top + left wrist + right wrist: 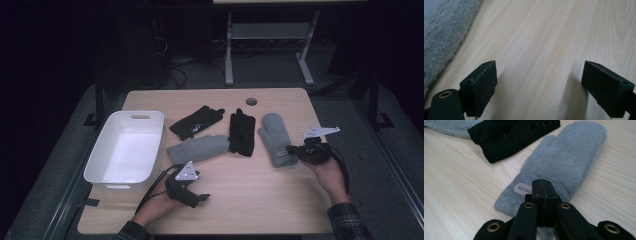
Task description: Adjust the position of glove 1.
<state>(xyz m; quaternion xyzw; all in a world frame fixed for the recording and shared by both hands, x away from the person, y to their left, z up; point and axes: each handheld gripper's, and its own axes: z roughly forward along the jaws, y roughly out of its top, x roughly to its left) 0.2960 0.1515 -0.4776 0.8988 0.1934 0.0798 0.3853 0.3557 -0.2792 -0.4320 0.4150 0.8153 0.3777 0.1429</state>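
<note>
Gripping the cuff of the grey mitten (564, 162), the right tongs (541, 192) are fully closed on its fabric, likely to lift it toward the white bin (107, 172). Left tongs (541, 85) rest wide open, empty, over the pale wooden desk (250, 200). Surrounding room is dark.

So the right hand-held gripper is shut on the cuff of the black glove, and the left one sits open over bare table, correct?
Not quite. The right hand-held gripper is shut on the cuff of the grey mitten, not the black glove, which lies apart beyond it; the right gripper view shows this. The rest holds: the left hand-held gripper sits open over bare table.
</note>
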